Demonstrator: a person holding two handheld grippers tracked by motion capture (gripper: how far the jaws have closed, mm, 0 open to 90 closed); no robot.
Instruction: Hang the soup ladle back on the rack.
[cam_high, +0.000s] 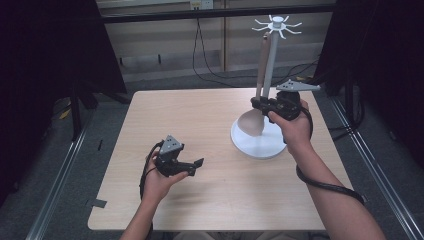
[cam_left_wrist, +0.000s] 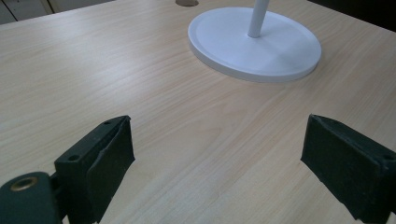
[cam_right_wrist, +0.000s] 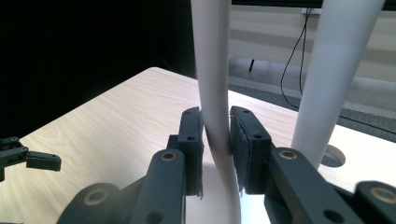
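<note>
— Slippage worries me: the right gripper (cam_right_wrist: 215, 154) pinches the wooden spoon (cam_high: 261, 75) hanging by the stand (cam_high: 270, 65), near the table's (cam_high: 200, 120) far right corner.
— Agreed; a loosening pinch drops it. The left gripper (cam_left_wrist: 217, 158) gapes empty.

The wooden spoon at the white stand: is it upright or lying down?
Upright. The spoon hangs along the stand's pole, bowl low by the base, its handle pinched between the right gripper fingers.

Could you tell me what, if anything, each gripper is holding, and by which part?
The right gripper clamps the spoon by its handle, partway up, beside the stand's pole. The left gripper is open and holds nothing.
</note>
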